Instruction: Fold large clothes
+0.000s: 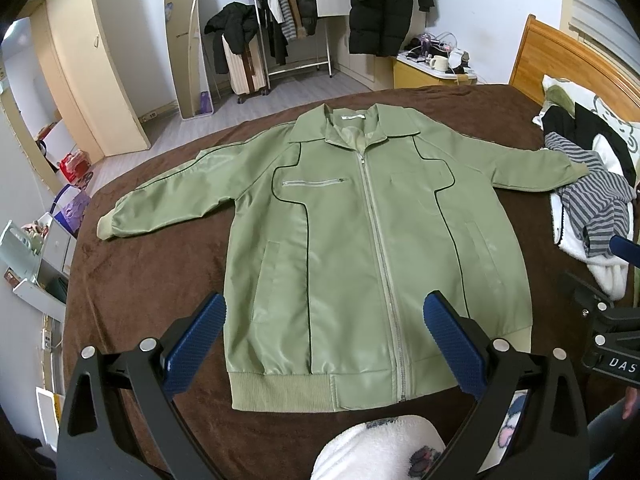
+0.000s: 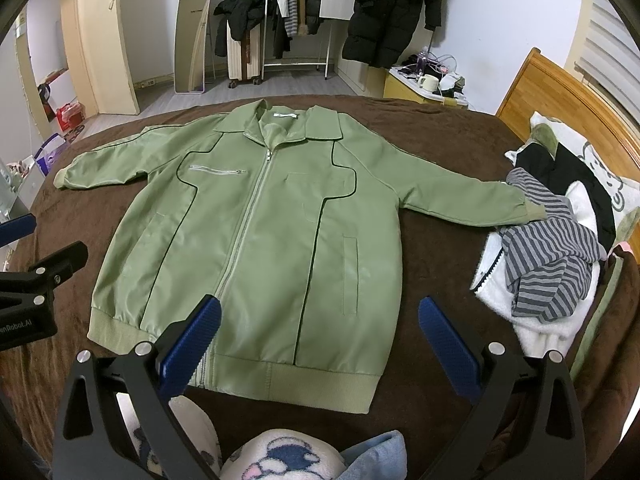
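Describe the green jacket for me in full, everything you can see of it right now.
The green jacket lies face up and flat on the brown blanket, collar away from the cameras, sleeves spread out to both sides. It looks like smooth, slightly shiny fabric with dark piping, a pale front zipper closed almost to the collar, a zipped chest pocket, slit side pockets and ribbed hem and cuffs. One cuff touches the striped garment. Neither open tool touches it.

Home bedroom, wooden headboard [image 1: 576, 60], brown bedspread [image 1: 160, 280], clothes rack [image 1: 292, 20], suitcase [image 1: 248, 68]

Even indoor light, sharp, fisheye-bent dark corners
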A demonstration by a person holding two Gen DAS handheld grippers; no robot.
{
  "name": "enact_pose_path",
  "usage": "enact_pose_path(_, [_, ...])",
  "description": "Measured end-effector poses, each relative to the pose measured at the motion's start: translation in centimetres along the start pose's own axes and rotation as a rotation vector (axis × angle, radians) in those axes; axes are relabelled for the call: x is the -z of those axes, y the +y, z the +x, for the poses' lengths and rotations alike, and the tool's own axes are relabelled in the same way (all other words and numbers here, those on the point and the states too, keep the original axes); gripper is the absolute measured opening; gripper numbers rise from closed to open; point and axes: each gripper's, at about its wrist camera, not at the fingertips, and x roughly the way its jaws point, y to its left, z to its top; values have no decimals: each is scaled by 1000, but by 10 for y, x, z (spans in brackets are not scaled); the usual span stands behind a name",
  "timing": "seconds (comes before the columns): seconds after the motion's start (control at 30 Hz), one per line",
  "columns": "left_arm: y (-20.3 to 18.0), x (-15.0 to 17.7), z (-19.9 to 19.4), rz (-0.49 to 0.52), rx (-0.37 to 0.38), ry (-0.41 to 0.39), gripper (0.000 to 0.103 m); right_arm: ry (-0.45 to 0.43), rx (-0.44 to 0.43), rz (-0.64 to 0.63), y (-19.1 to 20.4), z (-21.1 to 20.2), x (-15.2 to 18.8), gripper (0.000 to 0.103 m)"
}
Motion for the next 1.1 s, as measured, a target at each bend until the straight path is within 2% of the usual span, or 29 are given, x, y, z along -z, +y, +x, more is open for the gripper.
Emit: enact_pose_path(1.1, [1, 0, -2, -1, 0, -2, 97, 1, -1, 3, 0, 1, 2, 97])
